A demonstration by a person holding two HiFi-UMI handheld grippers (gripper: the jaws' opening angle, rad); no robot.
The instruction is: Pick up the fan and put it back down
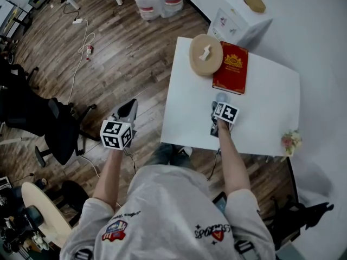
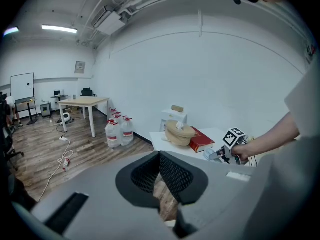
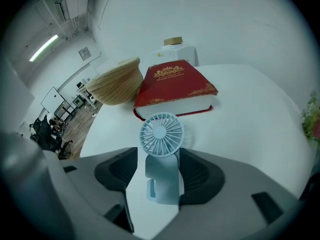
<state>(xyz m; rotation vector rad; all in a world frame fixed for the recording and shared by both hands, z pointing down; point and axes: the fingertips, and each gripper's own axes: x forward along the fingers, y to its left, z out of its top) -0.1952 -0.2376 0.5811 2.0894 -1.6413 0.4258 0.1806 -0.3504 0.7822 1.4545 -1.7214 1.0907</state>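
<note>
The white table (image 1: 271, 107) holds a red book (image 1: 231, 67) and a basket (image 1: 205, 54). The left gripper (image 2: 160, 176) hangs pressed together over the floor. The right gripper (image 3: 156, 180) is spread around the fan (image 3: 161, 134), which stands on the table before the book.

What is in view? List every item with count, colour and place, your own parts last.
fan: one, light blue, on the table between the right jaws
book: one, red, table's far side
tissue basket: one, straw, beside the book
flowers: one bunch, pink and white, table's right edge
table: one, white
cabinet: one, white, beyond the table
water bottles: at least two, clear with red labels, on the floor
office chair: one, black, far left
left gripper: one, grey, jaws shut and empty, over the floor
right gripper: one, grey, jaws open around the fan
</note>
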